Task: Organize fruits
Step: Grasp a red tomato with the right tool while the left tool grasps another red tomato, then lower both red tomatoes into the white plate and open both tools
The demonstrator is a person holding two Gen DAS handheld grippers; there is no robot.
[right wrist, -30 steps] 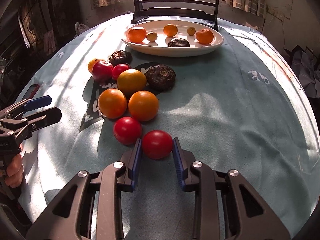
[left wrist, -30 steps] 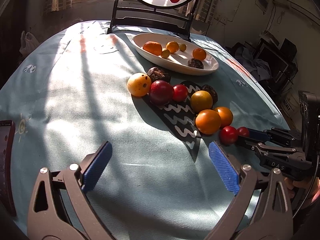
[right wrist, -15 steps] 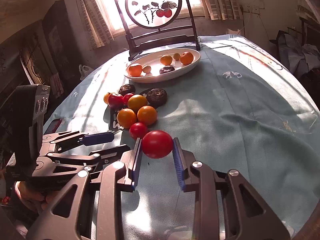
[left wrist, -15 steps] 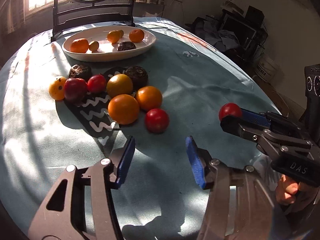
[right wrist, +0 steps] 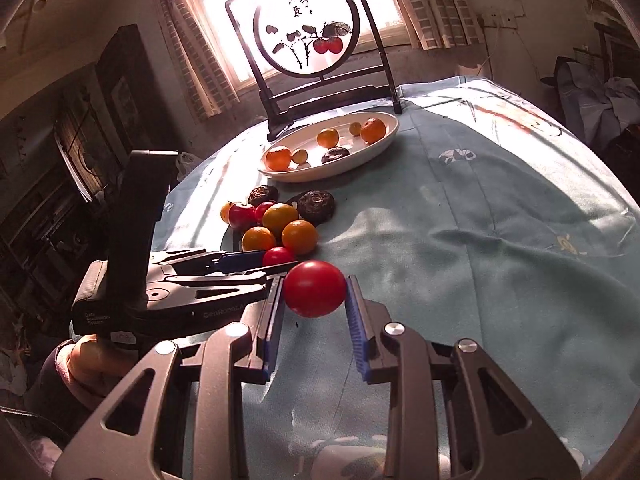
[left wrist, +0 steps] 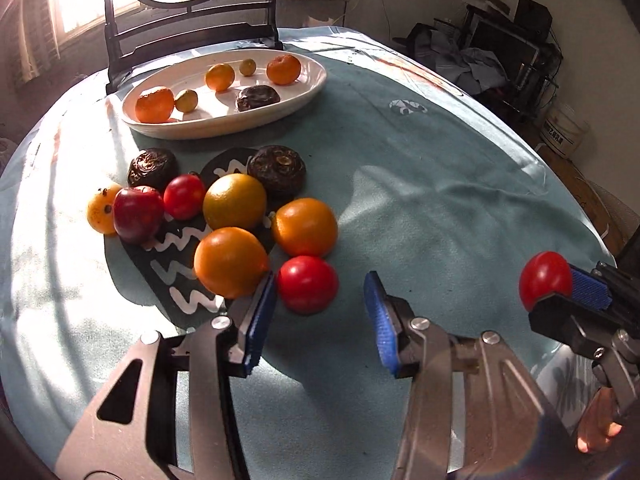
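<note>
My right gripper is shut on a red tomato and holds it above the cloth; that tomato also shows in the left wrist view. My left gripper is open, its jaws on either side of a second red tomato lying on the cloth. Oranges, more tomatoes, an apple and dark fruits lie in a cluster behind it. A white oval plate farther back holds several small oranges and a dark fruit.
A round table under a light blue cloth has a dark patterned mat under the cluster. A framed round screen on a dark stand stands behind the plate. The table edge drops off at right.
My left gripper has moved forward to the second tomato, which now lies between its open jaws. My right gripper has lifted its tomato higher and tilted up.
</note>
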